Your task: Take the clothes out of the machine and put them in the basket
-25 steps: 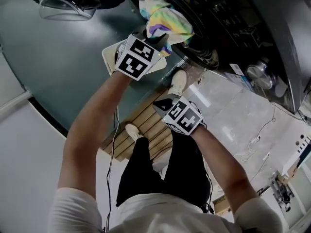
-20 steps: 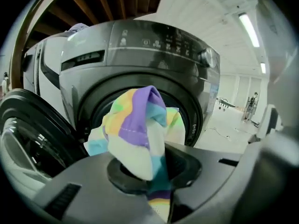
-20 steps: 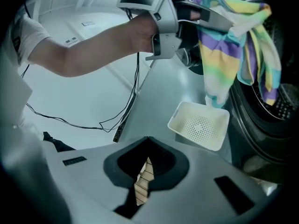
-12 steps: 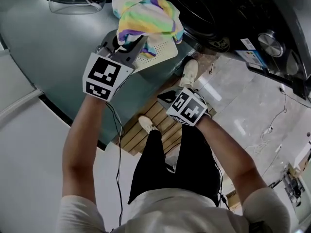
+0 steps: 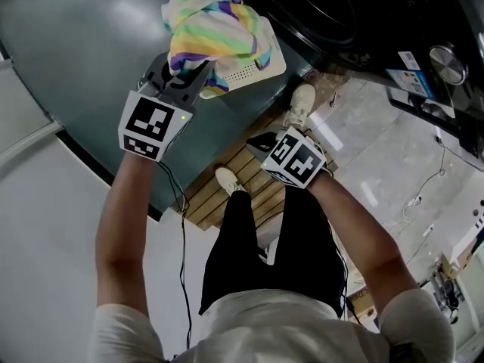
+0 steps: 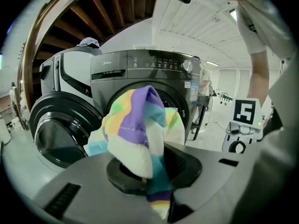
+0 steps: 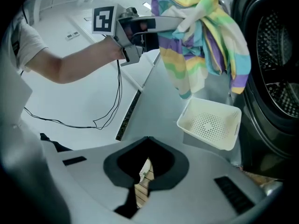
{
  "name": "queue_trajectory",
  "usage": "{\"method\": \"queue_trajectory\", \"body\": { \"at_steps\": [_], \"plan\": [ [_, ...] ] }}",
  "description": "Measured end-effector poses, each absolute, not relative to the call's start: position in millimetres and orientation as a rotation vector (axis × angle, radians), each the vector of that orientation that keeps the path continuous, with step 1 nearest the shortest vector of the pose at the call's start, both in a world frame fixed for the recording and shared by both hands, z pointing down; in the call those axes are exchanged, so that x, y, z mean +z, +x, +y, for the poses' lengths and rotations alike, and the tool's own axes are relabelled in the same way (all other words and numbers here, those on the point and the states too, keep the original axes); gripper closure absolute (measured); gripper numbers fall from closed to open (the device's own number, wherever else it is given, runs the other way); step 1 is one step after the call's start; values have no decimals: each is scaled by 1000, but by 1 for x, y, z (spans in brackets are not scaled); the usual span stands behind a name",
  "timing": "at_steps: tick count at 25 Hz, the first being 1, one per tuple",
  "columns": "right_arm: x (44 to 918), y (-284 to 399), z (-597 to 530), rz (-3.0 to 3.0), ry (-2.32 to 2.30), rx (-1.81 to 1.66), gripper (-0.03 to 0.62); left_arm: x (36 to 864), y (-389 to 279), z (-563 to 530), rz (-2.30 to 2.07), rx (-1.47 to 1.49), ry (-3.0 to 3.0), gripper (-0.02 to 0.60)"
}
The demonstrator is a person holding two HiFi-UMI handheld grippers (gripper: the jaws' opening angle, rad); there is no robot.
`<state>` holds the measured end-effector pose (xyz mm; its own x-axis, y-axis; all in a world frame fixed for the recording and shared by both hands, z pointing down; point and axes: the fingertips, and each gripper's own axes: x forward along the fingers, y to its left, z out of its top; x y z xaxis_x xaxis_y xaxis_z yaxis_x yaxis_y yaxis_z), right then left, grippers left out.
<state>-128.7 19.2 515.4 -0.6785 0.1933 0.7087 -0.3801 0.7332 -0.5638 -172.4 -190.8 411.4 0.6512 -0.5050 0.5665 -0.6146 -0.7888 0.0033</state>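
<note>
A pastel striped cloth (image 5: 215, 32) hangs bunched from my left gripper (image 5: 198, 68), which is shut on it. It hangs right above the white perforated basket (image 5: 261, 65) on the grey floor. In the left gripper view the cloth (image 6: 142, 134) fills the jaws, with the dark front-load washing machine (image 6: 140, 76) behind it. The right gripper view shows the cloth (image 7: 201, 36) above the empty basket (image 7: 210, 122), with the left gripper (image 7: 170, 23) holding it. My right gripper (image 5: 257, 146) hangs lower, near the person's legs, shut with nothing between its jaws (image 7: 142, 181).
The machine's open drum (image 7: 275, 78) is right beside the basket. Its round glass door (image 6: 58, 134) stands swung open. A wooden slatted platform (image 5: 227, 195) lies under the person's shoes. A black cable (image 7: 100, 120) trails over the white floor.
My left gripper has carried the cloth away from the drum mouth, leftward, to above the basket. The right gripper has shifted only slightly.
</note>
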Motion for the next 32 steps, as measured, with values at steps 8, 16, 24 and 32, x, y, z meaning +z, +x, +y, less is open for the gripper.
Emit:
{"method": "queue_trajectory", "body": {
  "at_steps": [8, 16, 24, 32],
  "plan": [
    [532, -117, 12, -2112, 142, 904, 591, 490, -172, -183, -900, 920, 2595, 506],
    [559, -104, 2, -2062, 104, 917, 591, 577, -170, -186, -866, 1041, 2505, 503],
    [595, -85, -26, -2023, 69, 905, 591, 667, -161, -193, -773, 1198, 2430, 495],
    [622, -91, -56, -2014, -14, 854, 591, 743, -157, -198, -673, 1346, 2369, 488]
  ]
}}
